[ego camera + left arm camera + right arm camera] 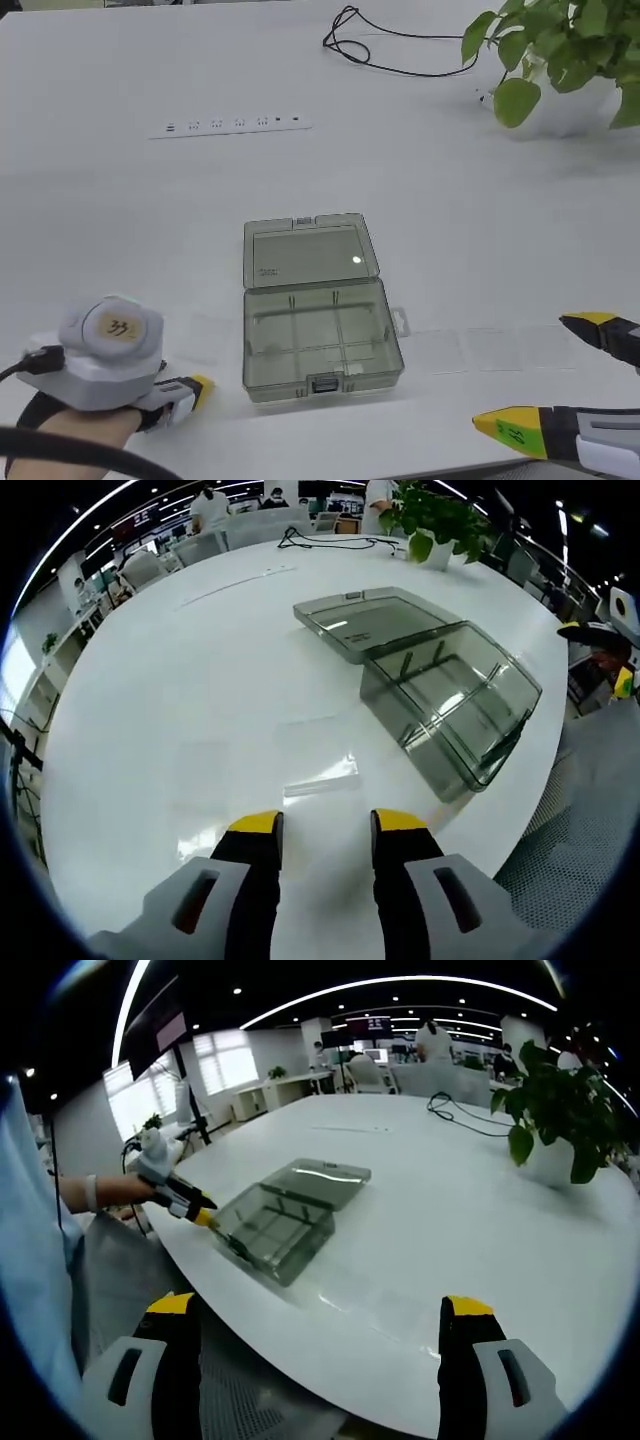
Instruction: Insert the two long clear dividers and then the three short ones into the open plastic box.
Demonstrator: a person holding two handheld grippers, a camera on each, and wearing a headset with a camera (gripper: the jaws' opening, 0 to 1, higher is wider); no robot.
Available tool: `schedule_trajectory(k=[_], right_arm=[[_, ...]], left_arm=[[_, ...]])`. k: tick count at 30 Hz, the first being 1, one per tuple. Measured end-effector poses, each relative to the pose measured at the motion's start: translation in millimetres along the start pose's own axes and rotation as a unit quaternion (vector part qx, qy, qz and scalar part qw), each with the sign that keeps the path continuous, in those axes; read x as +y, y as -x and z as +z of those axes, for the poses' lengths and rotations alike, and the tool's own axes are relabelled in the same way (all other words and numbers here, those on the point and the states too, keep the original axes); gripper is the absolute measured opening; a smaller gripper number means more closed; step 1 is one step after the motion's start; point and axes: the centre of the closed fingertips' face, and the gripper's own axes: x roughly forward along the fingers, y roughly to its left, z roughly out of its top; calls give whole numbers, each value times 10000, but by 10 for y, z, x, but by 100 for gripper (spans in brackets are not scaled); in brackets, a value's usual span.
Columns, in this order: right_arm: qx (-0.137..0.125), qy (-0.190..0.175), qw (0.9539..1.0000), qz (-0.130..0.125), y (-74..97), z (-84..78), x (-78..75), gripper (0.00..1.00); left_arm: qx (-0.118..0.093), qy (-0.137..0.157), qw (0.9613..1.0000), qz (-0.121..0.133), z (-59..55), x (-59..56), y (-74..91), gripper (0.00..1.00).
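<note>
The open clear-grey plastic box (pixel 320 345) sits in the middle of the white table, its lid (pixel 310 250) laid back flat. Faint grid lines show inside the box; I cannot tell whether they are dividers. Clear divider pieces (pixel 495 350) lie flat in a row to its right, and another faint clear divider piece (pixel 205 335) lies to its left. My left gripper (pixel 195 392) hovers left of the box's front corner. In the left gripper view my left gripper (pixel 325 825) is open just short of a clear piece (pixel 320 765). My right gripper (pixel 540 375) (pixel 320 1310) is wide open at the table's front right edge, holding nothing.
A white power strip (pixel 230 125) lies at the back. A black cable (pixel 380 50) and a potted plant (pixel 560 50) stand at the far right. The table's front edge runs close under both grippers, with a mesh chair (pixel 590 820) beside it.
</note>
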Motion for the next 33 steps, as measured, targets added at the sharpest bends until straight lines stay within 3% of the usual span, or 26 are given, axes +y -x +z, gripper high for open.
schedule_trajectory(k=[9, 15, 17, 20, 33], right_arm=[[13, 12, 10000, 38, -28, -7, 25, 100], [6, 16, 10000, 59, -38, 0, 40, 100], [2, 20, 10000, 58, -38, 4, 42, 100], [3, 15, 10000, 62, -38, 3, 45, 100], [17, -8, 10000, 79, -47, -14, 57, 100]], left_arm=[[8, -135, 9999, 93, 13, 6, -3, 33], [-9, -75, 9999, 97, 15, 14, 1, 32], [-167, 142, 9998, 31, 68, 7, 22, 31], [-66, 29, 10000, 52, 34, 1, 18, 30], [-212, 133, 9997, -15, 79, -17, 13, 30]])
